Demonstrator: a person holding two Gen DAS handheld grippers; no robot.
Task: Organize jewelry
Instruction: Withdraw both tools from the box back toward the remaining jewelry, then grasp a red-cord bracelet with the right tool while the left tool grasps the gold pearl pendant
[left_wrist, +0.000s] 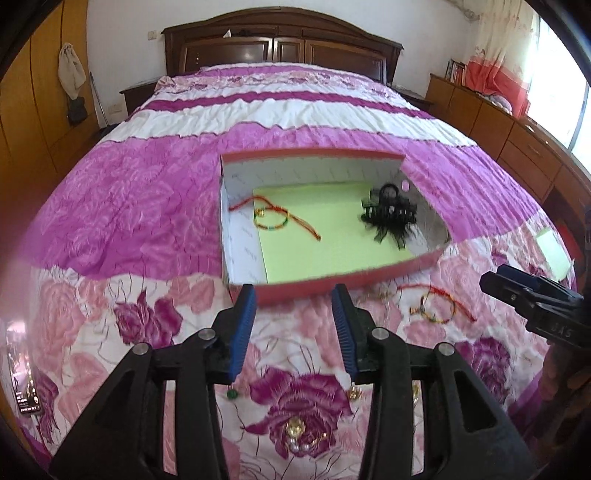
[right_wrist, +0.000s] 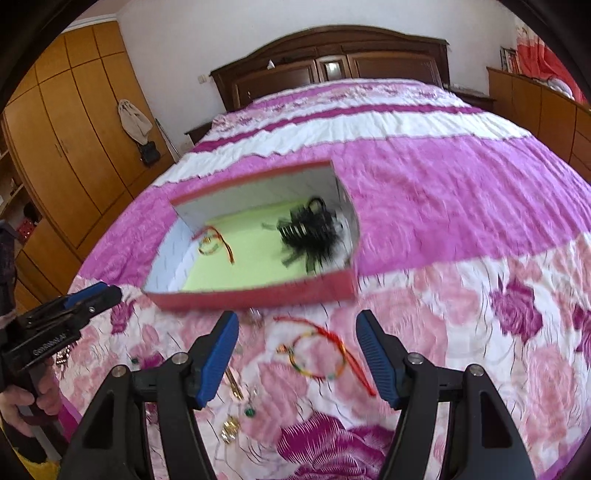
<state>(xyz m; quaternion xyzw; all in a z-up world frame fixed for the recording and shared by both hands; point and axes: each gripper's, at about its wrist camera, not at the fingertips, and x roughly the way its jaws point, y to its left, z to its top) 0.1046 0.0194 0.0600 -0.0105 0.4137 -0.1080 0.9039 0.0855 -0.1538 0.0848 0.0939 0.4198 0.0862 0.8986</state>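
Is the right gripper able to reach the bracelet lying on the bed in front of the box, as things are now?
Probably yes. The right gripper is open and empty, and the bracelet lies flat on the bedspread right between its fingers, with nothing covering it. The box sits beyond it.

White lettering on left gripper (right_wrist: 94, 295) body, too blurred to read surely

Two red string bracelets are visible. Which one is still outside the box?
The bracelet lying on the bedspread, between the right claw fingers in its view. The other bracelet lies inside the red box.
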